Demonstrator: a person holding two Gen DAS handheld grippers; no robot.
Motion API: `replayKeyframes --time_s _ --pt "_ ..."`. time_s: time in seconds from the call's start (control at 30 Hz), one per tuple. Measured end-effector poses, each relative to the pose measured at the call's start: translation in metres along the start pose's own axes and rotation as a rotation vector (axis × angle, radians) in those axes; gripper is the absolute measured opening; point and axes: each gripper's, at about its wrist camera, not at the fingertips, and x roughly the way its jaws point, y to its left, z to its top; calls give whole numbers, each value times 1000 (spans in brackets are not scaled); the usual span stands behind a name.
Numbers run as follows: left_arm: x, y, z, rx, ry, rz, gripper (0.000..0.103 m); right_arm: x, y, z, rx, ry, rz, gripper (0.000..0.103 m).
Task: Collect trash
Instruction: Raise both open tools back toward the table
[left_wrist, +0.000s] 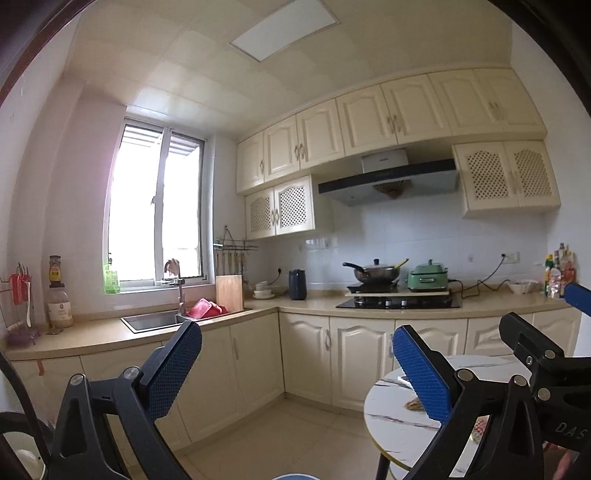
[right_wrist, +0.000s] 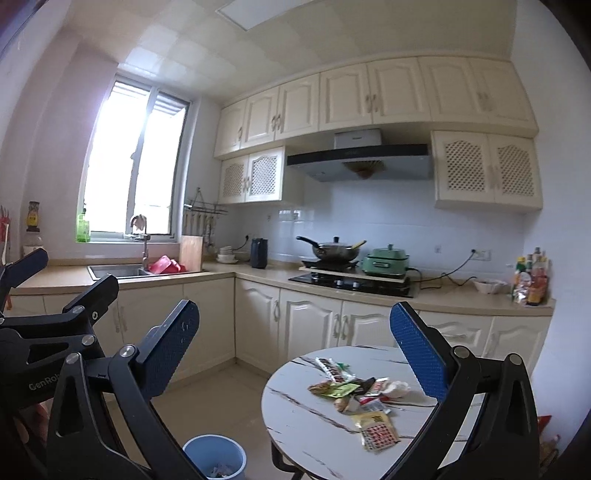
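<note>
A round white marble table (right_wrist: 295, 417) carries a heap of snack wrappers (right_wrist: 347, 387), a crumpled white tissue (right_wrist: 398, 388) and a yellow packet with red print (right_wrist: 375, 428). To the table's left a blue bin (right_wrist: 207, 452) stands on the floor with some scraps inside. My right gripper (right_wrist: 295, 350) is open and empty, held above and short of the table. My left gripper (left_wrist: 299, 369) is also open and empty, held to the left of the table (left_wrist: 391, 421). One wrapper (left_wrist: 413, 404) shows behind its right finger.
An L-shaped counter (right_wrist: 258, 277) runs along the far walls with a sink (right_wrist: 118, 271), a hob with a wok (right_wrist: 334, 251), a green cooker (right_wrist: 386, 262) and bottles (right_wrist: 532, 280). Tiled floor (right_wrist: 229, 398) lies between the table and the lower cabinets.
</note>
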Motion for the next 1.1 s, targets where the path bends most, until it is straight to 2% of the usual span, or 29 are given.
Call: replayKeyframes --time_s 0.13,0.23,0.67,0.93,1.1 --pt "-23 9 -2 -1 6 -20 102 -6 -8 0 3 2 -21 103" --pt "-25 9 -5 2 9 -23 102 -5 -13 -2 7 12 -28 103" --pt "-9 24 29 10 25 -45 102 1 -25 -12 19 41 -52 103" --pt "25 9 37 25 76 -107 102 17 -43 -30 34 90 -89 103" --pt "67 -19 21 22 186 -192 102 42 -67 -62 61 169 -128 103"
